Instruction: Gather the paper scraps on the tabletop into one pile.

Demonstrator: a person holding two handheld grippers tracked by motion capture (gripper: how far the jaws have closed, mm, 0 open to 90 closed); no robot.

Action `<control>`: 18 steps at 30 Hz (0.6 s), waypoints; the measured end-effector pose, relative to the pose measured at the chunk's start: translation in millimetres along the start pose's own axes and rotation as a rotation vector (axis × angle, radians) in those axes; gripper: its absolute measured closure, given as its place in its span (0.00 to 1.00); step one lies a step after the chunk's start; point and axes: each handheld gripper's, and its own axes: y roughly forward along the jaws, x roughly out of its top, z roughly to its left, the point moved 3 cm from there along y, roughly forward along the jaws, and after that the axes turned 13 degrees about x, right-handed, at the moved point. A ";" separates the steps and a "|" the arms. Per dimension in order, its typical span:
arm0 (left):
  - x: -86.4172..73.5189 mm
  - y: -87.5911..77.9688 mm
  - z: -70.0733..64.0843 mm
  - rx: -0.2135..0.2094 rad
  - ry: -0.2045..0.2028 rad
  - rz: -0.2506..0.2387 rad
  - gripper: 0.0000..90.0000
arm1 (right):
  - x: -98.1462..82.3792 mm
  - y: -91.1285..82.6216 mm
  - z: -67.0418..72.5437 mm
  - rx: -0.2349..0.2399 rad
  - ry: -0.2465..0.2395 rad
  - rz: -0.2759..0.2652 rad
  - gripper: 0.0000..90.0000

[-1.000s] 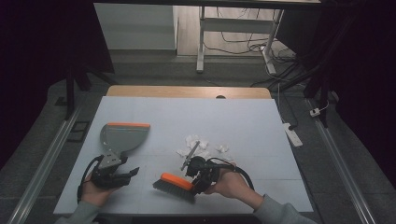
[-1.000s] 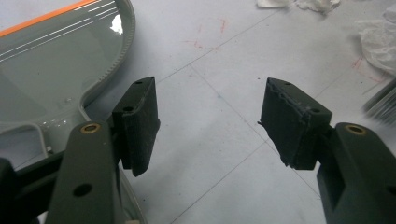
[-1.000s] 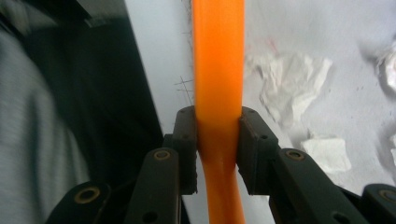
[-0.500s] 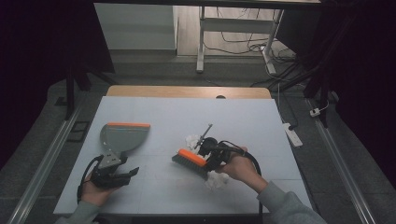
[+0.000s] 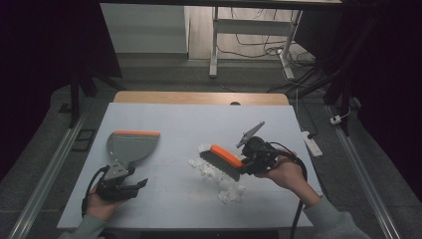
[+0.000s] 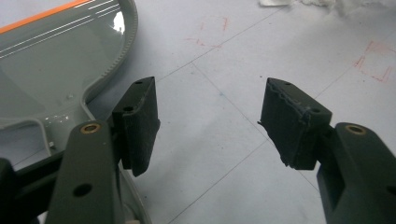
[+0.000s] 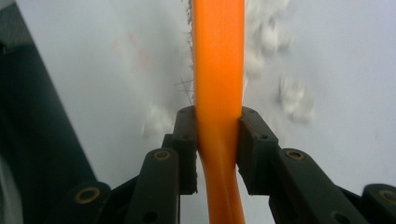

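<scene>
Bristles (image 5: 219,164) show from above; close up, right tool (image 7: 217,126) clamps orange brush (image 7: 218,56), left tool (image 6: 210,121) gapes empty.

A pale grey rectangular table top (image 5: 164,119) has a light wooden strip (image 5: 199,97) along its far edge, and faint red pen marks (image 6: 373,58) and thin dark ruled lines show on its surface. Beyond the table stands a white metal frame (image 5: 215,45) on a wooden floor strewn with dark cables (image 5: 259,42). To the right of the table a white power strip (image 5: 311,141) lies on the grey carpet, and metal rails (image 5: 47,174) run along both sides.
</scene>
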 end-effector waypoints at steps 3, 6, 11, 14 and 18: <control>0.3 0.6 -0.6 0.000 0.002 0.002 0.42 | -16.7 6.4 7.3 0.052 -0.044 0.066 0.79; 0.6 1.2 -1.4 -0.002 0.005 0.004 0.42 | -30.4 21.1 20.0 0.108 -0.122 0.174 0.79; 1.4 1.4 -2.6 0.001 0.006 0.005 0.42 | -37.6 45.9 27.1 0.104 -0.210 0.288 0.79; 1.6 1.0 -3.7 0.005 0.006 0.004 0.42 | -28.1 50.7 25.5 0.056 -0.243 0.306 0.79; 1.7 1.4 -5.1 -0.001 0.007 0.003 0.42 | -13.3 55.0 13.6 0.041 -0.255 0.310 0.79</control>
